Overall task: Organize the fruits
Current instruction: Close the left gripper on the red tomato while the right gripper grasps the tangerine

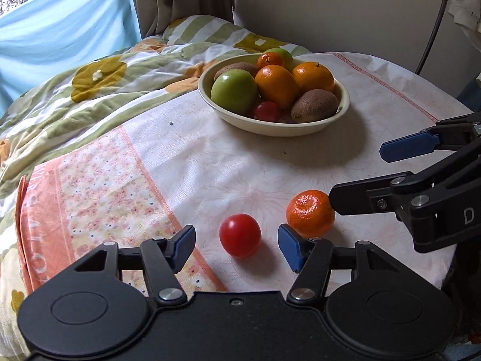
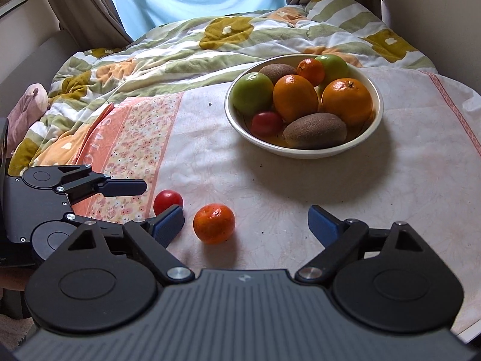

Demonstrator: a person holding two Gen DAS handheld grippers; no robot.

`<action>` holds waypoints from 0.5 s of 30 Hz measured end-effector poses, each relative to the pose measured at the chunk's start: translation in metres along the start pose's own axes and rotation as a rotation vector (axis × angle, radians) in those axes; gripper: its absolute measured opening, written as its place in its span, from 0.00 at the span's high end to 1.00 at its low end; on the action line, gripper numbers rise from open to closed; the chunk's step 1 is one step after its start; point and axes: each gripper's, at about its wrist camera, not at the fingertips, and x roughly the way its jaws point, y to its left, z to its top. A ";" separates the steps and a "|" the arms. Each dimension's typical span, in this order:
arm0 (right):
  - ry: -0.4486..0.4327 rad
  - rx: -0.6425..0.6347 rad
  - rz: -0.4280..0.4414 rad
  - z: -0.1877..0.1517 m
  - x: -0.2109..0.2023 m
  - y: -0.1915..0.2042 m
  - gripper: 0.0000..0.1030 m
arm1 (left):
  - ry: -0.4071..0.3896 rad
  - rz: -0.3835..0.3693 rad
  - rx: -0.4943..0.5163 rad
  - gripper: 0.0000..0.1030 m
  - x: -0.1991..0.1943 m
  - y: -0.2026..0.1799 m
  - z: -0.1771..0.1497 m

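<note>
Left gripper: we are holding our left gripper (image 1: 236, 242) with jaws spread wide, gripping nothing, low over the pale floral tablecloth (image 1: 192, 177).
Loose tomato: the small round red tomato (image 1: 240, 236) is lying on the cloth right between those blue fingertips (image 1: 184, 240), touching neither as far as we can see.
Loose mandarin: the small orange mandarin (image 2: 214, 223) is resting just beside the tomato, at its 3 o'clock.
Right gripper: we are framing the mandarin with our right gripper (image 2: 246, 225), jaws wide and holding nothing.
Bowl: the cream ceramic bowl (image 2: 300, 150) at 12 o'clock is already carrying green apples, oranges, kiwis, a mandarin and a tomato.
Progress: we are judging most fruit gathered; two pieces are waiting, both ungrasped.
Left to do: closing on each, then carrying both to the bowl.
</note>
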 end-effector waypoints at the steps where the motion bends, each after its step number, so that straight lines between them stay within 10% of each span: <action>1: 0.003 0.003 0.001 0.000 0.002 0.000 0.00 | 0.002 -0.001 0.000 0.37 0.002 -0.001 0.000; 5: 0.017 0.011 0.012 -0.001 0.008 0.001 0.04 | 0.025 -0.015 -0.002 0.62 0.009 -0.001 -0.002; 15: 0.057 -0.005 0.045 -0.003 0.024 0.008 0.18 | 0.021 0.009 -0.031 0.66 0.002 0.001 -0.008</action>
